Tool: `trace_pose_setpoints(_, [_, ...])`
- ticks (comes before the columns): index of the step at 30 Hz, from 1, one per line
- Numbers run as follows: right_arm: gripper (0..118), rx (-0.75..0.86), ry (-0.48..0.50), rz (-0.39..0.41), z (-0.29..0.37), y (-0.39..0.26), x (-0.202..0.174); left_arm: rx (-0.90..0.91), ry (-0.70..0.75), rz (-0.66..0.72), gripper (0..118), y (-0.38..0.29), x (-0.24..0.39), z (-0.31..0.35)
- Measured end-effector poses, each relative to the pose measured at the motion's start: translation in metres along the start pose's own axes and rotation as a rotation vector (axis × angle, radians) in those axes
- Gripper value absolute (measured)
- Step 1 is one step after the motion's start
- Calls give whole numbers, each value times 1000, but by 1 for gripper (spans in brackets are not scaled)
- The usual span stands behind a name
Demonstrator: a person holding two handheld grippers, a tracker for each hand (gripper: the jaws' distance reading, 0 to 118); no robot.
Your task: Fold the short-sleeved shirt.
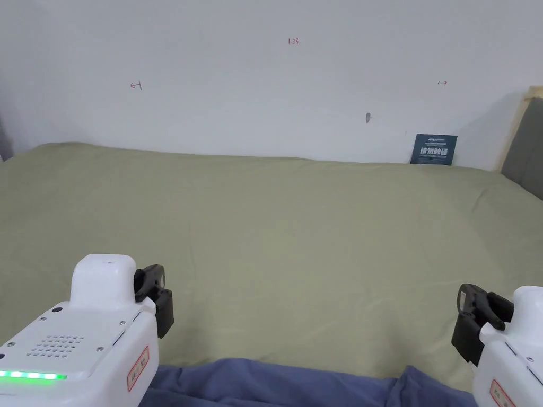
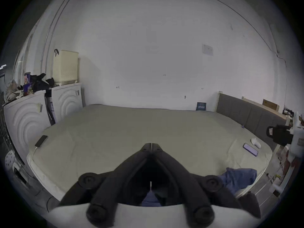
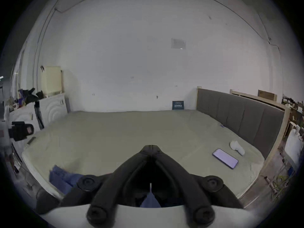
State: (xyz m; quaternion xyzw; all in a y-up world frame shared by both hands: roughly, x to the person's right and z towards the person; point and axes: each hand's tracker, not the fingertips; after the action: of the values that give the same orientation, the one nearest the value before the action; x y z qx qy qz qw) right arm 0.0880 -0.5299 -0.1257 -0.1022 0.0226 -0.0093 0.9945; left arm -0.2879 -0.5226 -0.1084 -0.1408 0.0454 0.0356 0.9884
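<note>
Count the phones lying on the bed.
2. One phone lies at the bed's left edge, a cable attached. The other phone, screen lit, lies near the right edge beside a white cloth.

Head view: bright, even, diffuse light; no glare. White wall (image 1: pixel 276 95) evenly lit, faintly greyer toward its left edge. Bed (image 1: pixel 297 222) shows soft, shallow creases with weak shadows. Focus sharp throughout; no motion blur.

Left gripper view: dimmer, cool grey cast. Strong fisheye distortion; straight lines bow near the rim; black vignette at all corners. Soft shadow on the wall beside the cream basket (image 2: pixel 65 67). Detail slightly soft.

Right gripper view: same dim grey tone, same circular vignette and bowing. Blue shirt (image 3: pixel 64 176) at the bed's near left edge smeared by blur. Phone screen (image 3: pixel 225 157) glows pale violet.
</note>
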Motion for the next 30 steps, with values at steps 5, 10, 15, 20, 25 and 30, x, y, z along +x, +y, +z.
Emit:
trace_pose_setpoints(5, [0,38,-29,12,7,3,-8,-72,-49,114,0,0,-30,0])
trace_pose_setpoints(10, [0,56,-68,78,17,-1,-20,-424,-183,295,0,-17,-112,-40])
trace_pose_setpoints(15, [0,36,-83,92,23,-13,-31,-734,-206,444,0,-70,-185,-92])
trace_pose_setpoints(20, [0,-5,-89,102,19,-22,-36,-859,-294,429,0,-95,-202,-115])
trace_pose_setpoints(25, [0,-45,-82,99,10,-26,-36,-841,-380,524,0,-106,-204,-123])
trace_pose_setpoints(30, [0,-56,-78,97,7,-27,-37,-858,-466,610,78,-119,-208,-136])
